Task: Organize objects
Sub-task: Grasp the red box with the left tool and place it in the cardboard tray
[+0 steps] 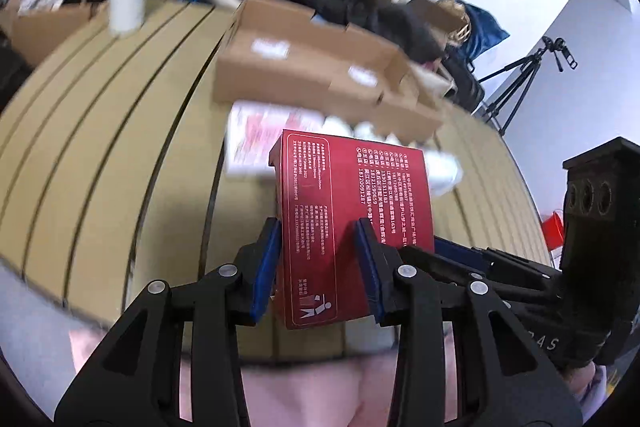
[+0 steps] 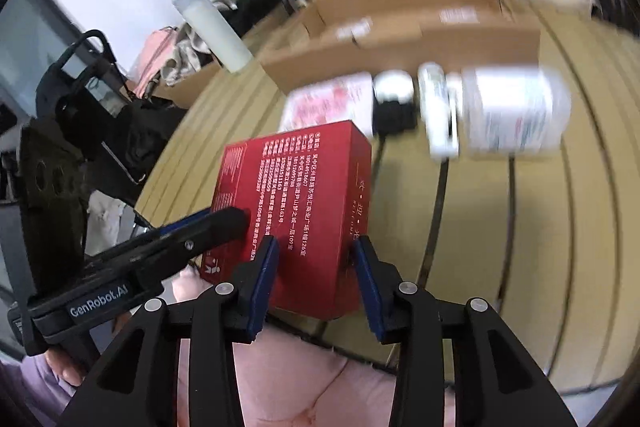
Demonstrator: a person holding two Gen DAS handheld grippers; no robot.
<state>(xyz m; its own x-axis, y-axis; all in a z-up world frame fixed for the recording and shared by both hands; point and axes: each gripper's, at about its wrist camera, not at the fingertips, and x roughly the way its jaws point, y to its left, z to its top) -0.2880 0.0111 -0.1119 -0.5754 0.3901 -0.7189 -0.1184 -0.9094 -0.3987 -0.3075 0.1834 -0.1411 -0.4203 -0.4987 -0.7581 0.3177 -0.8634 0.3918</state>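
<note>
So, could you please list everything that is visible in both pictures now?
red box: one, red with white print, held between both claws over the table
cardboard box: one, brown, open, far side of table
white bottle: one, white, lying before the cardboard box
pink-printed pack: one, white and pink, behind the red box
white tube: one, standing at the table's far edge
table: one, tan, slatted
tripod: one, black, by the wall
left claw: black, blue pads, shut on red box
right claw: same, shut on red box

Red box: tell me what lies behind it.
Behind the red box lie a pink-printed packet, white bottles and an open cardboard box. The packet's near edge is covered.
</note>
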